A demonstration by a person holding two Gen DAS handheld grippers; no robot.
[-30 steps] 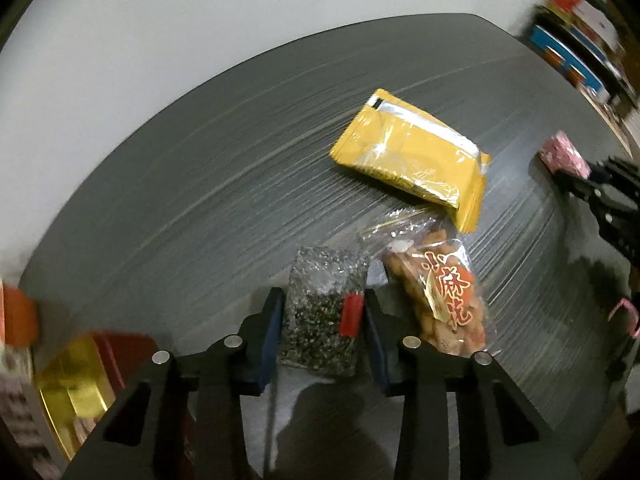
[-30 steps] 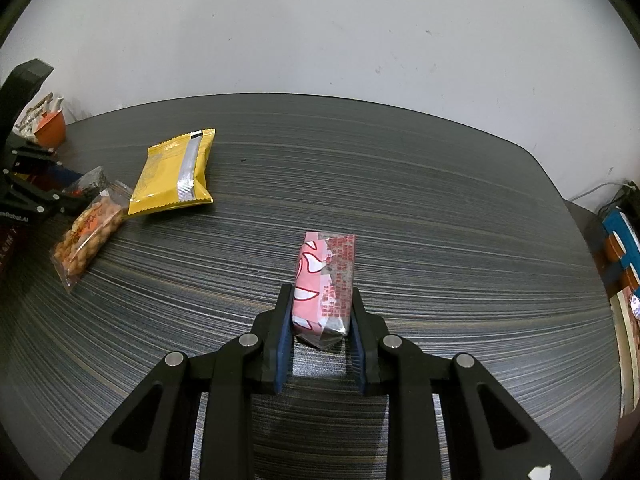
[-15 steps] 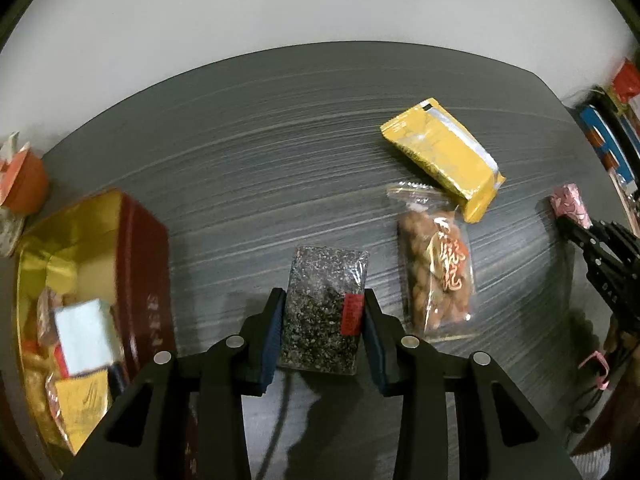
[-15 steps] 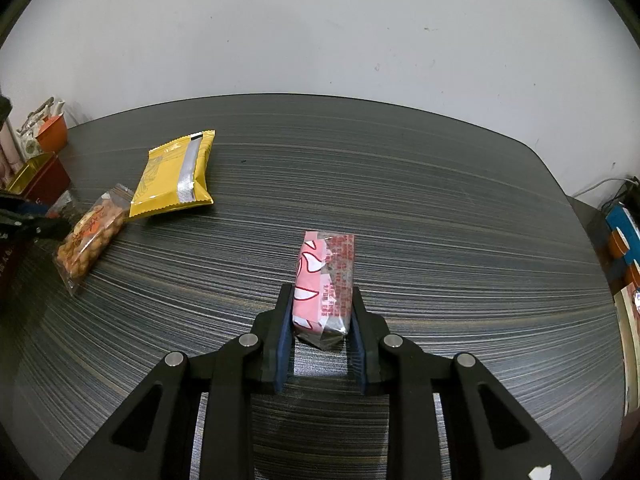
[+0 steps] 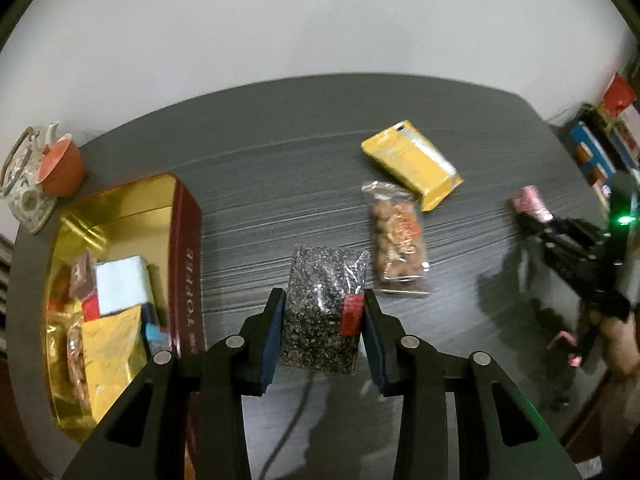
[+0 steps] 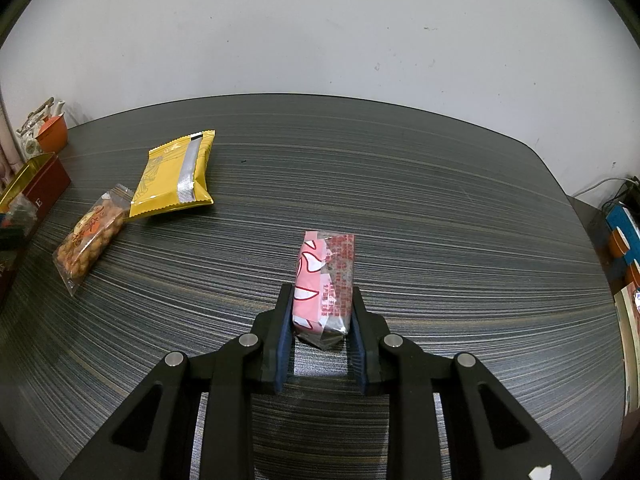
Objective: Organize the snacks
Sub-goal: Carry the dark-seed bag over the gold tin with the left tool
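My left gripper [image 5: 324,304] is shut on a clear packet of dark speckled snack [image 5: 326,300] with a red label, held above the dark table. To its left stands an open red tin [image 5: 186,256] with a gold inside and several wrapped snacks in it. My right gripper [image 6: 322,308] is shut on a pink and white wrapped snack [image 6: 324,276], low over the table; the same gripper [image 5: 532,220] shows at the right of the left wrist view. A yellow packet [image 6: 176,176] and a clear bag of brown nuggets [image 6: 90,236] lie on the table between the two grippers.
A teapot [image 5: 22,184] and an orange cup [image 5: 62,164] sit at the table's far left corner, behind the tin. A white wall runs behind the table [image 6: 400,168]. Boxes and books [image 6: 624,240] are stacked past the right edge. A person's hand [image 5: 620,344] holds the right gripper.
My left gripper has carried the speckled packet left and upward, rolling as it went; the red tin has come fully into its view. The right gripper and pink snack have not moved.
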